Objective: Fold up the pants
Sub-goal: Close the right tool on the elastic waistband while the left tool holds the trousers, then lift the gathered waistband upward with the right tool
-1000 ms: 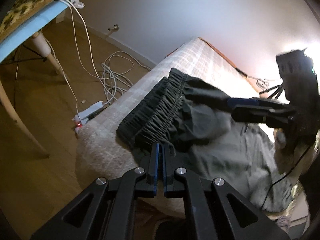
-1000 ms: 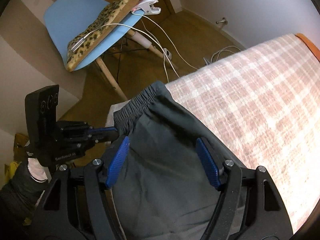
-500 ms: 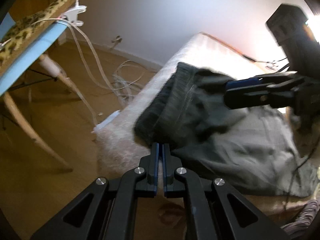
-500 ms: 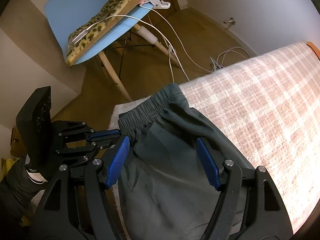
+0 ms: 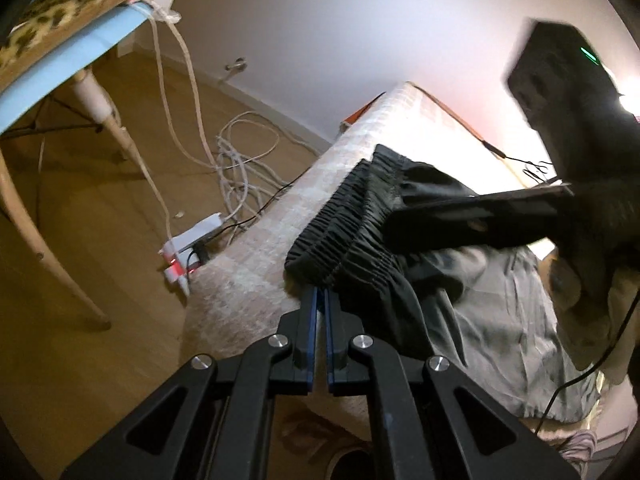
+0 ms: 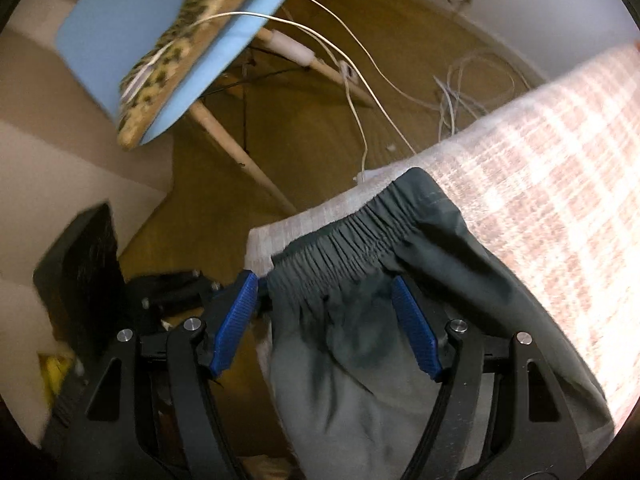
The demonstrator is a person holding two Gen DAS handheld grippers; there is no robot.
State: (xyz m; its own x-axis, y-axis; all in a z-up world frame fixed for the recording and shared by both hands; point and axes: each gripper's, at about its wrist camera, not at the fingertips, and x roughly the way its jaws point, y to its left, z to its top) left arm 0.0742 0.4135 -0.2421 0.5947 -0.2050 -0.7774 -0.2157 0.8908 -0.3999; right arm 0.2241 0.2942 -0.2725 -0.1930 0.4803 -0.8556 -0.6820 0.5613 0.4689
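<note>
Pants (image 6: pixel 384 320) dark, thin, gathered elastic waistband, on plaid bed (image 6: pixel 560 152) corner, left gripper (image 5: pixel 319 300) pitched down, clamped on waistband edge, right gripper (image 6: pixel 324 320) angled down, jaws spread wide over cloth, ribbed blue pads (image 6: pixel 416 332)

Pants (image 6: pixel 384 344): one pair, dark grey-green, thin woven fabric, lightly creased. Elastic waistband (image 5: pixel 344 224), closely gathered, is lying near the corner of a plaid-covered bed (image 6: pixel 552 184), running along its short edge. The waist end is sitting bunched and doubled, with two rows of gathers showing in the left wrist view. The remaining cloth is spreading flat back along the bed's near edge, looking paler grey where the light is falling on it. A hemmed edge (image 5: pixel 532 410) is lying at the far end.
</note>
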